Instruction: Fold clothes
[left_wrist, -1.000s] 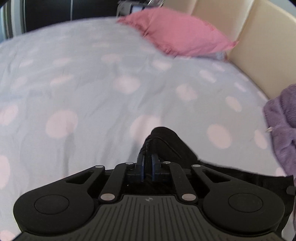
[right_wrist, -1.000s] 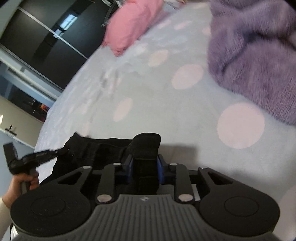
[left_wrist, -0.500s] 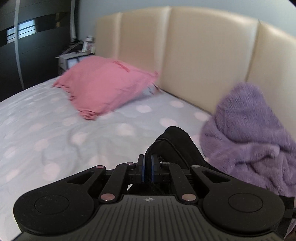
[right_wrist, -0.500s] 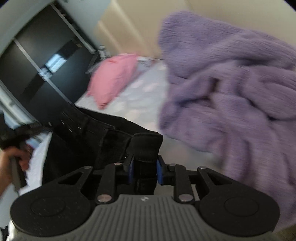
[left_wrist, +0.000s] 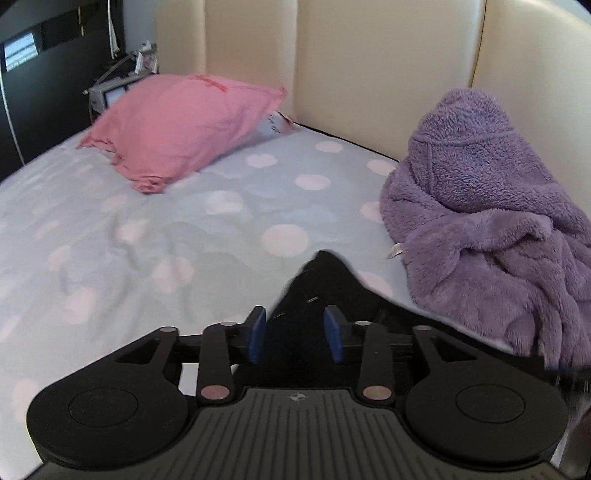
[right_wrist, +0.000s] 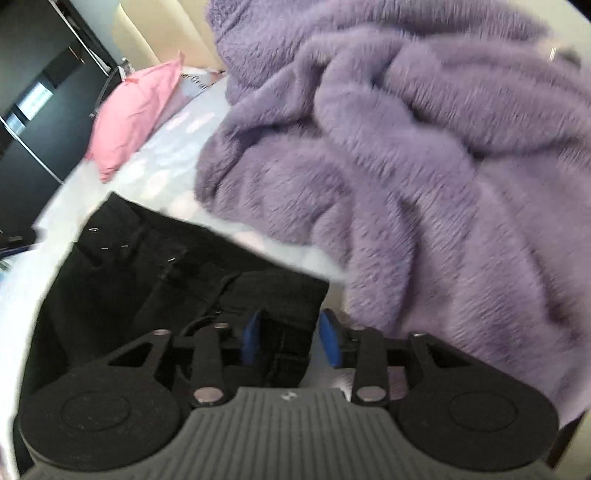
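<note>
A black garment (left_wrist: 321, 291), jeans by the look of its seams, lies on the dotted bedsheet (left_wrist: 155, 236) with one corner reaching up between the fingers of my left gripper (left_wrist: 295, 334). Its jaws are opening, and the blue pads (left_wrist: 256, 334) stand apart from the cloth. In the right wrist view the same black garment (right_wrist: 155, 273) spreads out to the left, with a folded edge between the fingers of my right gripper (right_wrist: 290, 339). These jaws are opening too, and a light gap shows beside the right pad (right_wrist: 329, 341).
A heap of fluffy purple fabric (left_wrist: 491, 229) lies to the right against the cream padded headboard (left_wrist: 369, 55), close to the right gripper (right_wrist: 424, 166). A pink pillow (left_wrist: 184, 125) sits at the back left. Dark wardrobe doors (right_wrist: 33, 110) stand beyond the bed.
Both grippers were shut on the black garment and carried it toward the headboard and the purple heap. Now both pairs of jaws have spread apart and the cloth sits loose between them.
</note>
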